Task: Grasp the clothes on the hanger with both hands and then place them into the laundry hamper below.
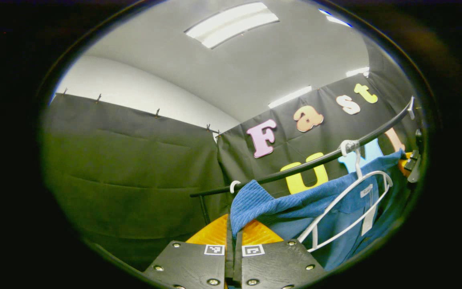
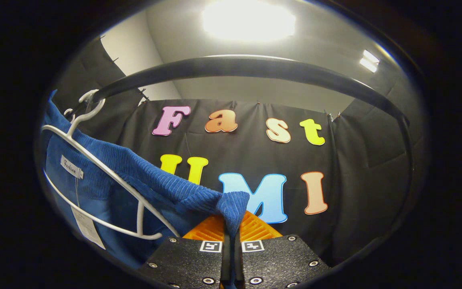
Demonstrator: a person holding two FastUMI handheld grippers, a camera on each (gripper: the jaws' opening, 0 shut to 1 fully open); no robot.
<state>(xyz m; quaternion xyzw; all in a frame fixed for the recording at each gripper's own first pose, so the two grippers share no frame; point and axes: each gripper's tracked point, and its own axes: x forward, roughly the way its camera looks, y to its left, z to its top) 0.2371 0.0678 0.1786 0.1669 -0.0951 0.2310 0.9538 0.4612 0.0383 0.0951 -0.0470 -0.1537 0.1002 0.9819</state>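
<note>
Clothes (image 1: 295,204) stretched along rail (image 1: 295,168) | both tongs (image 1: 234,241) (image 2: 231,235) pinching ends

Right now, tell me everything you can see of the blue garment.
The blue garment is a ribbed, knit-looking top, draped on a white hanger hooked over the black rail. A white tag sits inside its neck. The right tongs pinch one shoulder tip; the left tongs pinch the other.

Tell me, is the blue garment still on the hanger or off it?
Partly on. The garment still drapes over the white hanger, hooked on the rail, while both grippers pinch its corners.
</note>
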